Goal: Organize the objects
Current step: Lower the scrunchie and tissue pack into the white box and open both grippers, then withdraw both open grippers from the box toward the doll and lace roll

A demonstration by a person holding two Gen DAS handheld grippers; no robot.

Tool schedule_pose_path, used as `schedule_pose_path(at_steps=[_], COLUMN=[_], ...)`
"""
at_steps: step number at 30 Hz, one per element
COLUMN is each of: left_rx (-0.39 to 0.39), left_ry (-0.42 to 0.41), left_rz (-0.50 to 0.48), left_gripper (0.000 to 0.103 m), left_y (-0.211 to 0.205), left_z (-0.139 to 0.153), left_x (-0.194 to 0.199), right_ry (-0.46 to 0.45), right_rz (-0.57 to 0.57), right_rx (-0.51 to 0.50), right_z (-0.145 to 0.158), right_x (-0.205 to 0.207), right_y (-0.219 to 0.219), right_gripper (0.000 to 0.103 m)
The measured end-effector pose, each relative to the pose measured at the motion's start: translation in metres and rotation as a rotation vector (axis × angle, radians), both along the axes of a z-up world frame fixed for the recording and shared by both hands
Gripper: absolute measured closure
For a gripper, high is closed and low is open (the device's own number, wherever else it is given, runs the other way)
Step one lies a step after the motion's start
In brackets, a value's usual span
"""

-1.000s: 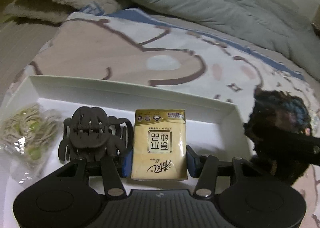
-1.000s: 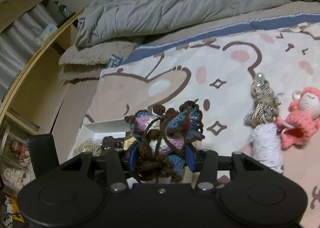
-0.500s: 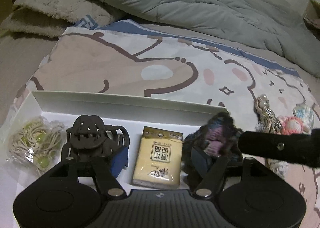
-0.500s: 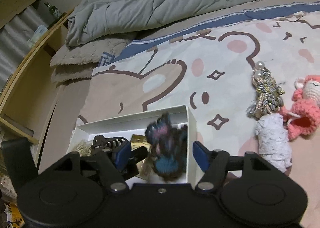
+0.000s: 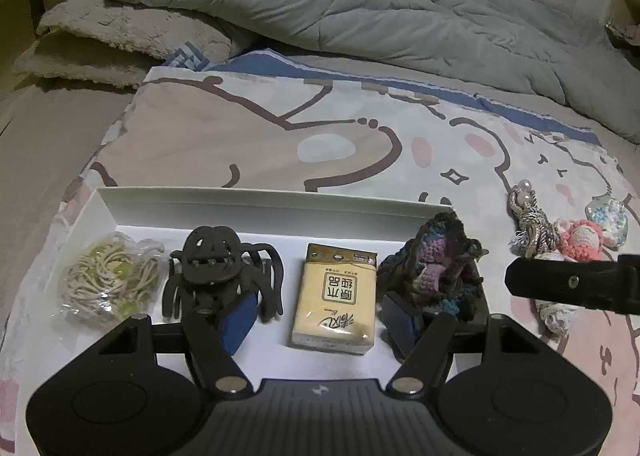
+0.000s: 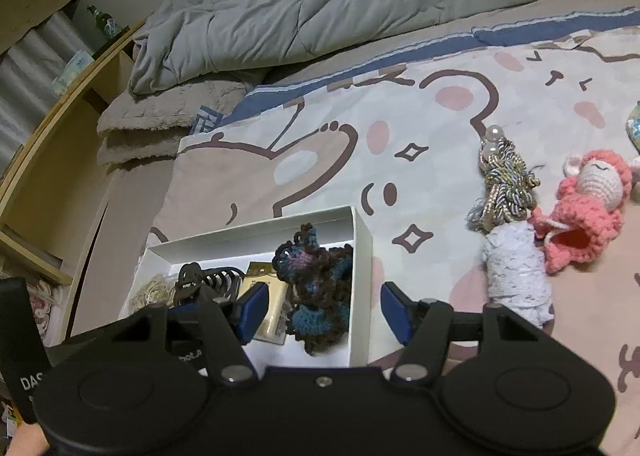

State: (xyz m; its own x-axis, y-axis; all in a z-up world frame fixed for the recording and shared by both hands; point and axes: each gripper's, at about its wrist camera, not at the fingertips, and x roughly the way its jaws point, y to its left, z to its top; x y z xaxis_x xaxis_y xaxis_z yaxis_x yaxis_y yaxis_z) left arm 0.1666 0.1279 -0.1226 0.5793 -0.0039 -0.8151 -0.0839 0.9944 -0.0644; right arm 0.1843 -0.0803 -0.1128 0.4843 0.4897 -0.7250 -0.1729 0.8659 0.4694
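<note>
You're working on a bed (image 5: 256, 144) with a cartoon-print cover. Your left claw (image 5: 319, 314) is hanging open over the tissue pack (image 5: 335, 298) in the white box (image 5: 276, 208); your right claw (image 6: 320, 312), its jaws just closing a touch, is gaping empty above the crocheted piece (image 6: 320, 288), now lying at the box's right end. Beyond it, pink doll (image 6: 588, 208), braided cord (image 6: 504, 180) and lace roll (image 6: 516, 268) are waiting.

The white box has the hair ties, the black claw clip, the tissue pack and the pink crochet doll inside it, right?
Not quite. The pink crochet doll lies on the bedsheet outside the white box, as the right wrist view shows. The fourth thing inside is the dark crochet piece, beside the tissue pack, black claw clip and hair ties.
</note>
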Motion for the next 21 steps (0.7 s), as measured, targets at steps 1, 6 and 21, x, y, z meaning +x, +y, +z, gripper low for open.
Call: schedule_pose_path(at_steps=[1,6,21], left_rx=[-0.001,-0.013,0.005], left_ry=[-0.004,-0.016,-0.054], left_rz=[0.003,0.01,-0.01], left_gripper=[0.033,0.033,0.032], left_y=[0.0,-0.004,-0.016], left_z=[0.002,0.014,0.054], left_x=[-0.002,-0.011,-0.053], right_ry=[-0.006,-0.048,-0.168], right_rz=[0.003,0.011,0.026], right_rx=[-0.002,-0.028,-0.086], right_z=[0.002,0.013,0.046], right_x=[-0.001,-0.01,-0.044], right_y=[-0.001,-0.002,-0.027], right_gripper=[0.039,0.035,0.026])
